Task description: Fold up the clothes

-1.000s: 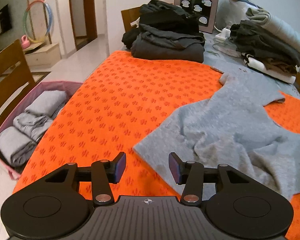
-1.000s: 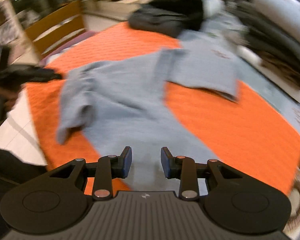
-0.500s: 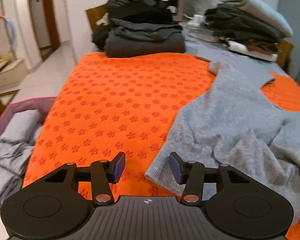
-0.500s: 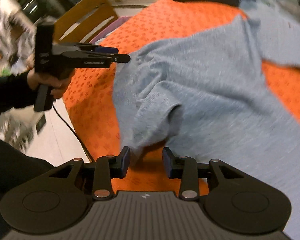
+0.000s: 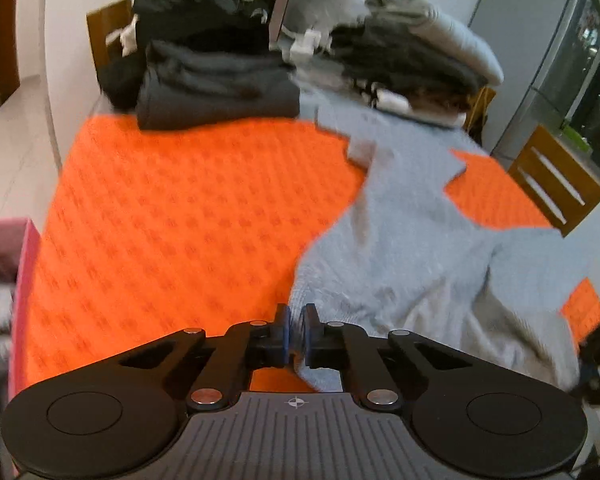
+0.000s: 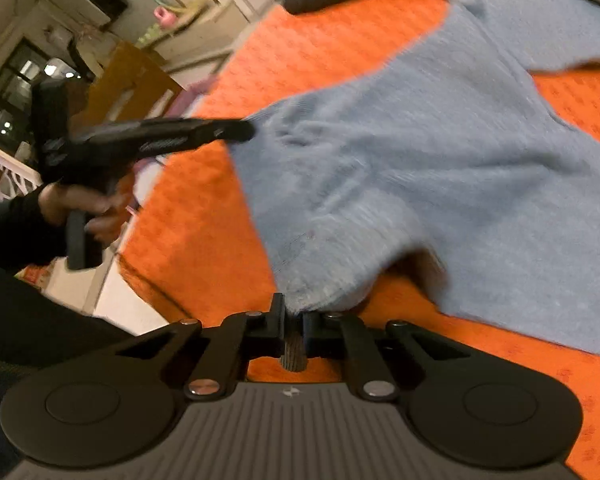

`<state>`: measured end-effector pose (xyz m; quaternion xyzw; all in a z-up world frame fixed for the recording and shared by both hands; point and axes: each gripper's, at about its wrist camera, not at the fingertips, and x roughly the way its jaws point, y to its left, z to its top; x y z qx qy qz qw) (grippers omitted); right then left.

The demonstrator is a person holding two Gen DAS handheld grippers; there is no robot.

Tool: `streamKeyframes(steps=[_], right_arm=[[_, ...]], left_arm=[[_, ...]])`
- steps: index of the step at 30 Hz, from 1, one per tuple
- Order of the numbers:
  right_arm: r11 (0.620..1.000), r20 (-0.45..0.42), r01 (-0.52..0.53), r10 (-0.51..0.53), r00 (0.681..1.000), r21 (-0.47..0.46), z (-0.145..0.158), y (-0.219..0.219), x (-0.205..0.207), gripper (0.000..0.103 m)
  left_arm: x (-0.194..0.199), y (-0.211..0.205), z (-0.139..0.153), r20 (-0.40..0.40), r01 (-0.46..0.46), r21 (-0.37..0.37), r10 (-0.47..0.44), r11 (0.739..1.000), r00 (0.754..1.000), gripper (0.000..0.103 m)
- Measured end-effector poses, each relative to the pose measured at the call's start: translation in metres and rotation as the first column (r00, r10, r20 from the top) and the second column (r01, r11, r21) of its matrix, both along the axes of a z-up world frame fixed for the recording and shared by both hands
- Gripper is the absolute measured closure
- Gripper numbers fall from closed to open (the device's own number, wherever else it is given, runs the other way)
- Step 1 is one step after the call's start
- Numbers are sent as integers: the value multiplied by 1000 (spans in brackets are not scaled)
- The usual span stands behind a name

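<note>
Left wrist view: left gripper (image 5: 296, 330) pinched the grey sweater (image 5: 420, 248) hem at 6 o'clock; the garment spread toward 2 o'clock over the orange cloth (image 5: 188, 220).
Right wrist view: right gripper (image 6: 294, 326) was closing, hem between its jaws, at 6 o'clock.
Risk: thin edge bite could slip under pull.

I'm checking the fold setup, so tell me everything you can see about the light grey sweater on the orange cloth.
The grey sweater is a soft, fuzzy knit with a ribbed hem, lying spread but rumpled on the orange patterned cloth, one sleeve reaching toward the far clothes piles. Its near hem is bunched. The left gripper is shut on one hem corner; the right gripper is closing on another part of the hem, with fabric between its jaws.
</note>
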<state>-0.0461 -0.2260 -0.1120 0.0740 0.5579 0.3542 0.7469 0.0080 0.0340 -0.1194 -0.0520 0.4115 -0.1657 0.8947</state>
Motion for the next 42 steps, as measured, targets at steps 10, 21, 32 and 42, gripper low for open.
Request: streamKeyframes(steps=[10, 21, 32, 42], right_arm=[[999, 154, -21, 14, 988, 49, 56, 79, 1, 94], [989, 205, -139, 127, 970, 45, 54, 182, 30, 94], [987, 168, -155, 146, 975, 41, 15, 250, 46, 94], [992, 64, -69, 63, 996, 107, -12, 240, 54, 62]], left_arm=[[76, 39, 55, 86, 151, 102, -160, 983, 983, 94], [113, 82, 63, 44, 155, 277, -174, 948, 984, 95], [121, 133, 28, -40, 73, 325, -63, 943, 997, 94], [128, 135, 19, -36, 22, 299, -12, 954, 999, 71]])
